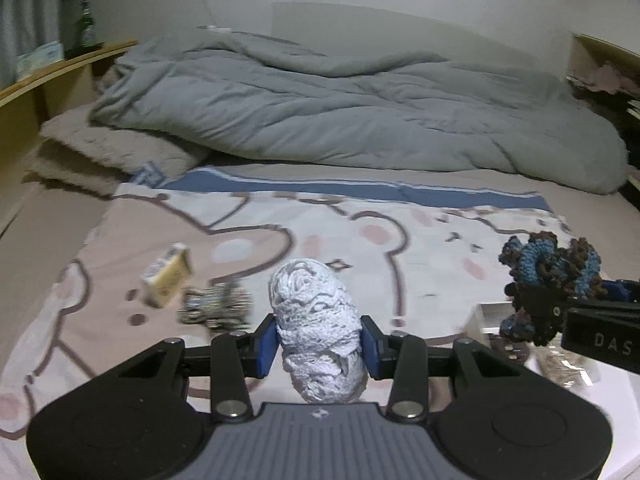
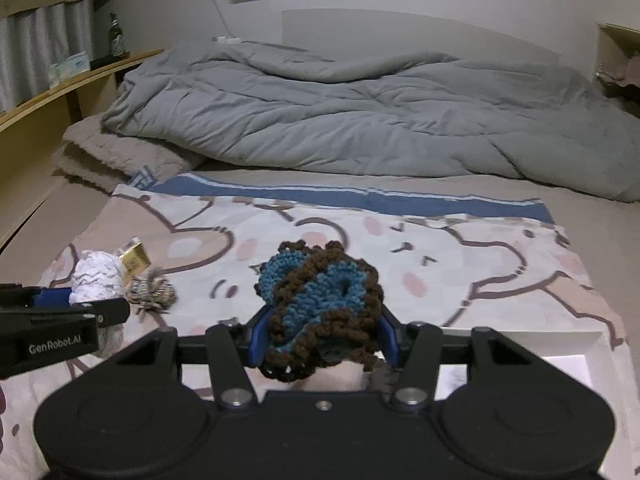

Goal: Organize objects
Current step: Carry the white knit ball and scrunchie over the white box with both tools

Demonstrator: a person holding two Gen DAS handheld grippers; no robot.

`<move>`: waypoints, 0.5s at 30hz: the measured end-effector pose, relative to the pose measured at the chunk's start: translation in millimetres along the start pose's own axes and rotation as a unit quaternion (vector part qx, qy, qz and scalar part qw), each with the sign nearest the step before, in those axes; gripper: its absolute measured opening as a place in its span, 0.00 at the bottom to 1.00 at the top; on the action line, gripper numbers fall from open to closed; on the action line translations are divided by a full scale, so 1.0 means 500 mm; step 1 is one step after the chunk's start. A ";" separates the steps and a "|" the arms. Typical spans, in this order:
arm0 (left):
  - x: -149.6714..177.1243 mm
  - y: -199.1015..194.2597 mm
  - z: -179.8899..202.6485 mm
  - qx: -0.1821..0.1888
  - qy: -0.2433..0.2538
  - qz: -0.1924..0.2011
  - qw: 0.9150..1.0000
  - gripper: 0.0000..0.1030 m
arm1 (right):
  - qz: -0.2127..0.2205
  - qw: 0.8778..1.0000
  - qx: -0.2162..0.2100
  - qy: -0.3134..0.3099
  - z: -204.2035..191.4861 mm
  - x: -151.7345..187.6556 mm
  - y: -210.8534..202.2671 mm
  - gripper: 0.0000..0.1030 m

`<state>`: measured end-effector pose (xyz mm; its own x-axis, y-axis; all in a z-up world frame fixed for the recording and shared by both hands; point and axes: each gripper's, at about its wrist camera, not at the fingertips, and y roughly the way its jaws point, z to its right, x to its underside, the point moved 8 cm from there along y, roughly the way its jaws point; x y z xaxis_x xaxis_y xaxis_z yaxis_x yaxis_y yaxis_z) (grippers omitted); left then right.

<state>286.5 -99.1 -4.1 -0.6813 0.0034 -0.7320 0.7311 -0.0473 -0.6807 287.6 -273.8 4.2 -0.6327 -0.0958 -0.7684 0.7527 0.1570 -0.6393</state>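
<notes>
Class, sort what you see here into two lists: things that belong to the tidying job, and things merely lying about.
Job in hand:
white crocheted bundle, in left gripper
blue-brown crocheted piece, in right gripper
speckled knitted piece
small yellow box
white tray

Lying about:
grey duvet
green bottle

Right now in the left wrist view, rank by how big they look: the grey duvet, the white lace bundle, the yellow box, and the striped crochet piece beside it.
1. grey duvet, by far.
2. white lace bundle, though nearness to the camera inflates it.
3. striped crochet piece and yellow box look alike; blurred, so unranked.
</notes>
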 end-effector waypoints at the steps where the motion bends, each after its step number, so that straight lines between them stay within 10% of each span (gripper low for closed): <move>1: 0.000 0.002 0.017 0.005 0.003 0.000 1.000 0.42 | 0.002 1.000 0.003 0.002 0.016 0.001 -0.003 0.53; 15: 0.020 0.049 0.282 0.095 0.045 -0.023 0.994 0.42 | -0.002 0.998 0.061 0.025 0.255 0.050 -0.022 0.53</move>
<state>292.3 -240.9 -24.0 -0.7012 0.0984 -0.7061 0.6737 -0.2325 -0.7014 286.4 -403.5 -11.5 -0.6410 -0.0472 -0.7661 0.7654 0.0350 -0.6426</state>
